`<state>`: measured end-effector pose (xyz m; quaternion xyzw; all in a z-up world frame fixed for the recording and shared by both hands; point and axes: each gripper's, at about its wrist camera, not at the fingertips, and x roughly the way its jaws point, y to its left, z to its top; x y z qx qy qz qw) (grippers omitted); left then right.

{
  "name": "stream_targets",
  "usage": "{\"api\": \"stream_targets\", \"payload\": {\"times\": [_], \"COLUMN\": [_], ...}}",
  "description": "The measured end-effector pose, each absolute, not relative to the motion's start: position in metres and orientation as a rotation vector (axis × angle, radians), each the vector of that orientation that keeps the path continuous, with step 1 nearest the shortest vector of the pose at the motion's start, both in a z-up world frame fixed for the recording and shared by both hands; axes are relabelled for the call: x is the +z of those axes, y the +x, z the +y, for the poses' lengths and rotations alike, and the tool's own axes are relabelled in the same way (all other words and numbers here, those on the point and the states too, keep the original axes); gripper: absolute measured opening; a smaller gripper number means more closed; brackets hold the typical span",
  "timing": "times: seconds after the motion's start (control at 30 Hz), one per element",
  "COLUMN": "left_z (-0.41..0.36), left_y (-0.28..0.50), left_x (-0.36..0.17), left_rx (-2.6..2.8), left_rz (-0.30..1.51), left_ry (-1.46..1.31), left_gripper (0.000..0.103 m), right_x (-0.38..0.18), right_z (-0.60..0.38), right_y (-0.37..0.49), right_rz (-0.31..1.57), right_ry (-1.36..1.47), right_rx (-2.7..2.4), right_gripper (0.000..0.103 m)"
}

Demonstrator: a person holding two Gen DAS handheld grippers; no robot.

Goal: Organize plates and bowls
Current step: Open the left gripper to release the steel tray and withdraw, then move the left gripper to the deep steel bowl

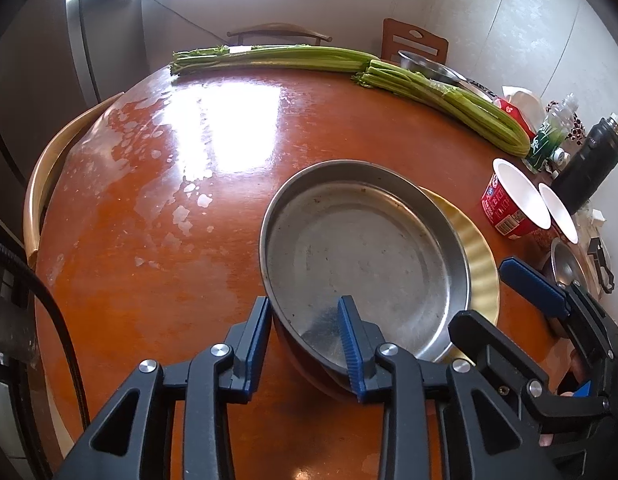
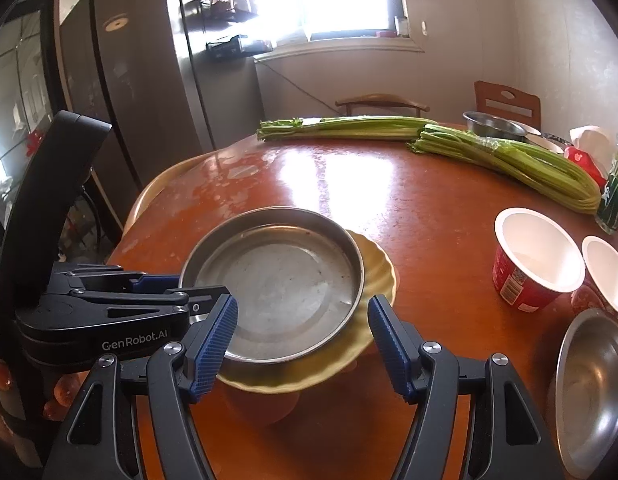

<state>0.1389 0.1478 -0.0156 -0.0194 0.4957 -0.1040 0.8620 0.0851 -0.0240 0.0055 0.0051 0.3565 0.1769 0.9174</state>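
Left claw point(image 1: 307, 344) straddled rim of steel plate point(image 1: 361, 256), pads loosened, not pinching; right claw point(image 2: 303, 344) spread, empty. Plate rested atop yellow dish point(image 2: 373, 280) on surface point(image 1: 189, 200). Advised: withdraw straight back, avoiding rim drag.

Silver pan point(image 2: 281, 280), yellow plate point(image 2: 379, 276)

I see a round steel plate point(image 1: 365, 248) with a low upright rim, its flat bottom dull and speckled, sitting on a pale yellow plate with a wavy edge point(image 1: 477, 248). The steel one lies off centre, so the yellow rim shows only along one side. From my right view the yellow plate point(image 2: 373, 276) rests on something orange beneath it. A shiny steel bowl point(image 2: 593, 384) sits upright, well apart.
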Motion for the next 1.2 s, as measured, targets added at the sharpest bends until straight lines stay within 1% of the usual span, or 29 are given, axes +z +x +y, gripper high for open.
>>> {"api": "stream_targets", "payload": {"times": [0.03,0.13,0.3,0.4,0.77,0.93,1.2], "left_z": [0.146,0.140,0.134,0.135,0.131,0.128,0.139], "left_y": [0.138,0.136,0.130,0.127,0.114,0.103,0.085], "left_x": [-0.016,-0.015,-0.007,0.000,-0.001,0.002,0.007], "left_rx": [-0.220,-0.222,-0.228,-0.233,-0.229,-0.214,-0.142], "left_rz": [1.040,1.033,1.003,0.987,0.985,0.971,0.947], "left_ry": [-0.037,-0.019,-0.018,-0.032,-0.047,-0.042,-0.115], "left_gripper": [0.040,0.045,0.047,0.051,0.053,0.060,0.061], "right_x": [0.006,0.009,0.014,0.017,0.026,0.027,0.026], "right_z": [-0.026,-0.032,-0.046,-0.053,-0.069,-0.071,-0.074], "right_y": [0.084,0.083,0.080,0.078,0.072,0.068,0.062], "right_rz": [0.730,0.723,0.717,0.706,0.693,0.689,0.698], "right_ry": [0.010,0.019,0.038,0.046,0.076,0.073,0.061], "right_rx": [0.360,0.354,0.341,0.334,0.335,0.346,0.375], "right_gripper": [0.070,0.070,0.070,0.070,0.070,0.070,0.070]}}
